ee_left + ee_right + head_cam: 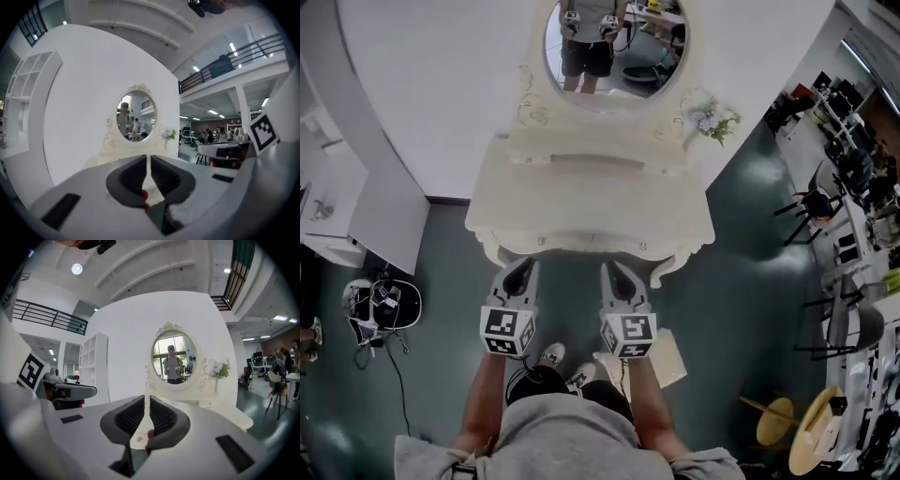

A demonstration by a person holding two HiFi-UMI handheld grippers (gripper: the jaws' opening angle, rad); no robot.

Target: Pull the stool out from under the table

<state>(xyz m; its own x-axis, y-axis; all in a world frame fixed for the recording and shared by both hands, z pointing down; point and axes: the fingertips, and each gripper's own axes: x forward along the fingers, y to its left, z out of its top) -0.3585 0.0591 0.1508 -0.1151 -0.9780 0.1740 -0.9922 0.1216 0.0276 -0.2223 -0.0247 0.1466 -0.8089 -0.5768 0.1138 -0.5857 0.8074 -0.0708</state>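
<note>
left tongs (pixel 524 268) and right tongs (pixel 615 269) sit side by side in the middle of the head view. their tips point toward the top of the frame, and each has its marker cube (pixel 507 331) at the lower end. in the left gripper view the left tongs (pixel 147 160) have their ribbed pads pressed almost together, with only a thin slit between them and nothing in it. the right gripper view shows the right tongs (pixel 146 400) the same way, drawn together and empty.

both pairs of tips lie just below the scalloped front edge of the cream worktop (pixel 591 202), which fills the upper middle of the head view. its oval mirror (pixel 614 42) is at the top edge and a small bunch of flowers (pixel 715 120) is at its upper right. the tongs touch neither the worktop nor anything else.

the stool (pixel 667 361) is hard to make out. the one thing that may be it is a pale beige square shape low in the frame, right of centre. it is just below and right of the right tongs' marker cube, which covers part of it. it lies on the dark green floor (pixel 441 262), clear of the worktop's front edge and beside the person's shoes (pixel 550 354). it is nearer the right tongs than the left, and lower in the frame than both sets of tips. neither gripper view shows it; both look at the mirror and the white wall.
</note>
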